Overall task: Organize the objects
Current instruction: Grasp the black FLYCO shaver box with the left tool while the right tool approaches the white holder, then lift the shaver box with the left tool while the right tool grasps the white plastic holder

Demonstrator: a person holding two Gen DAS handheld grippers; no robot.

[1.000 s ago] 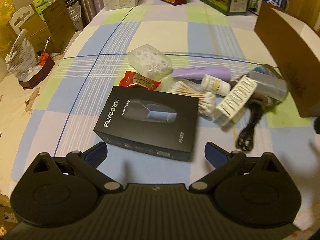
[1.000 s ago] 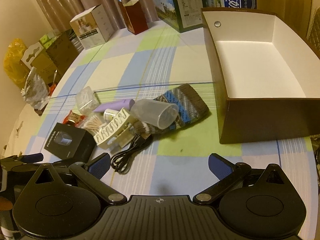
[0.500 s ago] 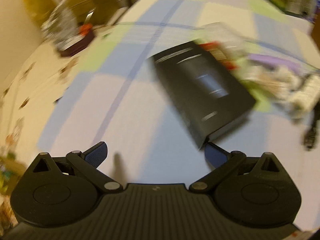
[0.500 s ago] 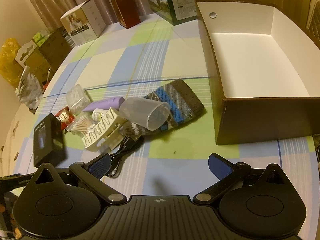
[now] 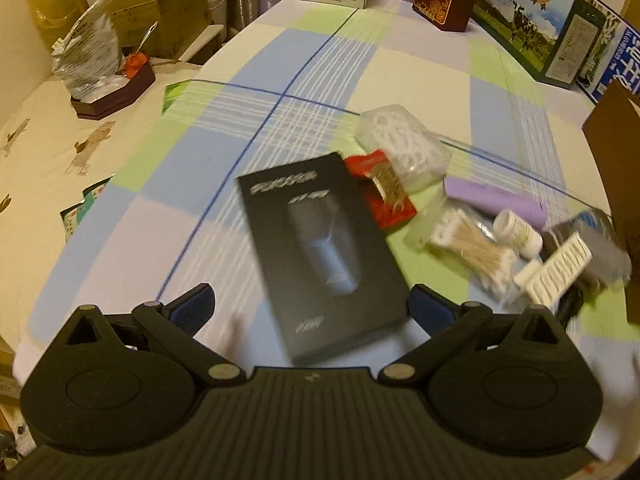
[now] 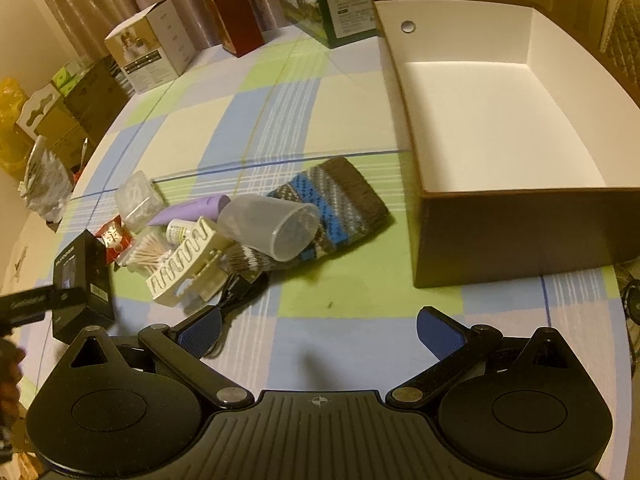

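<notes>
A black shaver box (image 5: 320, 256) lies on the checked tablecloth, its near end between the blue pads of my left gripper (image 5: 310, 306), which is open; the right pad is at the box's edge. It also shows in the right wrist view (image 6: 82, 280). Beside it lie a red packet (image 5: 384, 192), a clear box of white rings (image 5: 402, 146), a purple tube (image 5: 494, 200), cotton swabs (image 5: 476, 250), a small white bottle (image 5: 518, 232) and a white clip (image 6: 188, 268). My right gripper (image 6: 318, 328) is open and empty above the cloth, near a black cable (image 6: 240, 294).
An empty brown box with a white inside (image 6: 500, 116) stands at the right. A clear plastic cup (image 6: 268, 226) lies on a knitted sock (image 6: 328, 212). Cartons (image 5: 520, 20) line the table's far edge. A bag on a dark stand (image 5: 96, 68) is at the left.
My left gripper swung round the shaver box, which has turned lengthwise toward me and now sits between the open pads. My right gripper has drifted slightly.
</notes>
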